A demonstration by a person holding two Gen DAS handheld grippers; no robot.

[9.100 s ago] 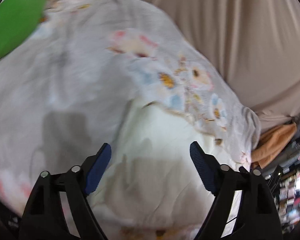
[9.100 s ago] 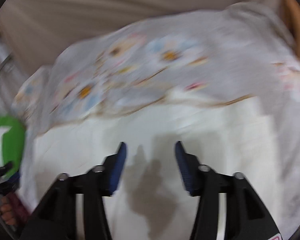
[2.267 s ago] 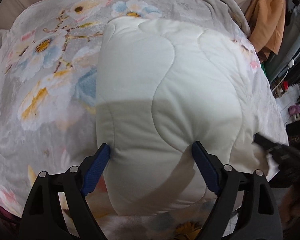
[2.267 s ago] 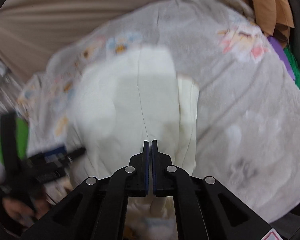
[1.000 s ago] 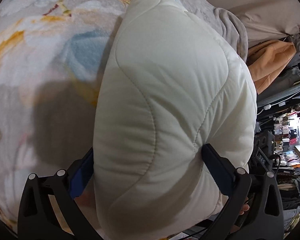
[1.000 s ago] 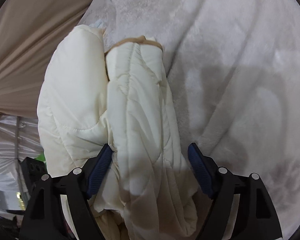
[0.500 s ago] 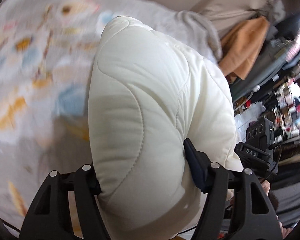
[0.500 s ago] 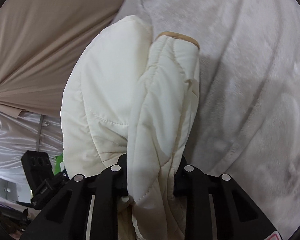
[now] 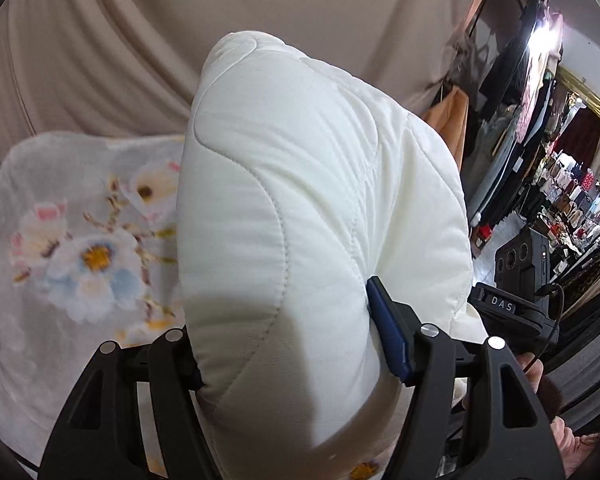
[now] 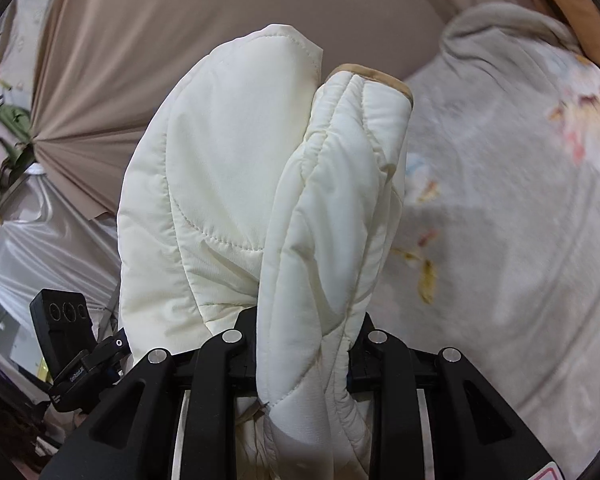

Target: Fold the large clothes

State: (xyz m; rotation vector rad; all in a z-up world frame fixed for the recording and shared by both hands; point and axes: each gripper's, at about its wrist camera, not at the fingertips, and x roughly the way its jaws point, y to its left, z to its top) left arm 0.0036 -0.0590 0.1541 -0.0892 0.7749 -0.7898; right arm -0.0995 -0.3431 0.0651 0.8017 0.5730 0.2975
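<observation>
A folded cream quilted jacket (image 9: 300,208) is held up off the bed between both grippers. My left gripper (image 9: 288,344) is shut on one end of the thick bundle, its blue pad pressed into the fabric at the right. In the right wrist view the jacket (image 10: 260,184) stands upright as two puffy folds with a tan trimmed edge at the top. My right gripper (image 10: 302,340) is shut on the right fold, its fingertips buried in the fabric.
A grey blanket with a flower print (image 9: 80,256) covers the bed below, also seen in the right wrist view (image 10: 520,220). Beige curtain fabric (image 9: 140,48) hangs behind. An orange garment (image 9: 448,120) and clothing racks (image 9: 560,200) stand to the right.
Both grippers closed on the folded jacket within the last second and lifted it off the blanket. The bundle now stands higher against the curtain.
</observation>
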